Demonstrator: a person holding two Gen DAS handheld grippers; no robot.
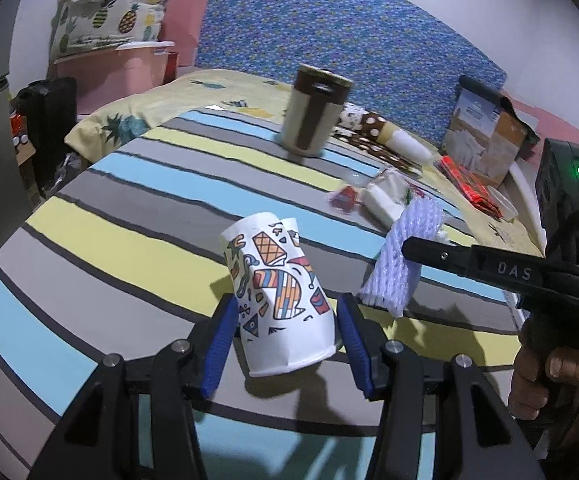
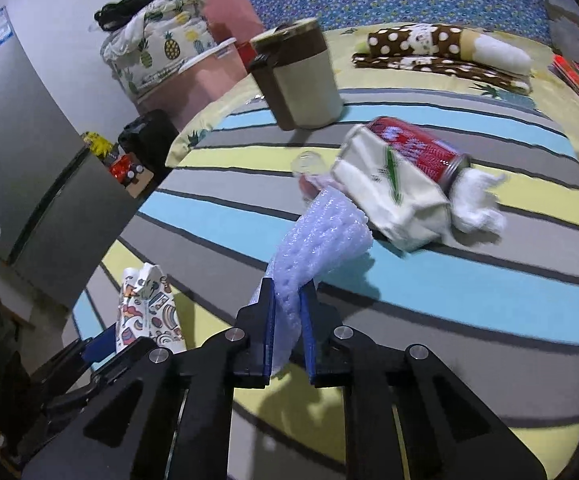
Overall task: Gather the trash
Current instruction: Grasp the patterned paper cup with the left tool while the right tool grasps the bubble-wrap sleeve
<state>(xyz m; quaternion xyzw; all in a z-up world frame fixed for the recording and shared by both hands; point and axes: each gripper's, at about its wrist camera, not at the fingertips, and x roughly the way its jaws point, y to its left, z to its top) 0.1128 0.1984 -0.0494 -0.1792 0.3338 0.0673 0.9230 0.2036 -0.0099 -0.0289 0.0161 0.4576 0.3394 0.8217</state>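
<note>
Foam sleeve (image 2: 321,236) clamped tight in right gripper (image 2: 289,320), paper cup (image 1: 281,296) held between left gripper (image 1: 287,340) pads mid-bed, so best carried level toward bin (image 2: 297,80) near far edge.

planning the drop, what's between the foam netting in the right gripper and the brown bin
In the right wrist view, past the foam netting toward the brown bin lies a small clear cup on the striped bedsheet; otherwise bare sheet.

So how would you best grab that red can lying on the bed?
Grip the red can across its round body near the exposed metal end, coming from above. It lies on its side, and the cream carton leaning against it covers the other end.
</note>
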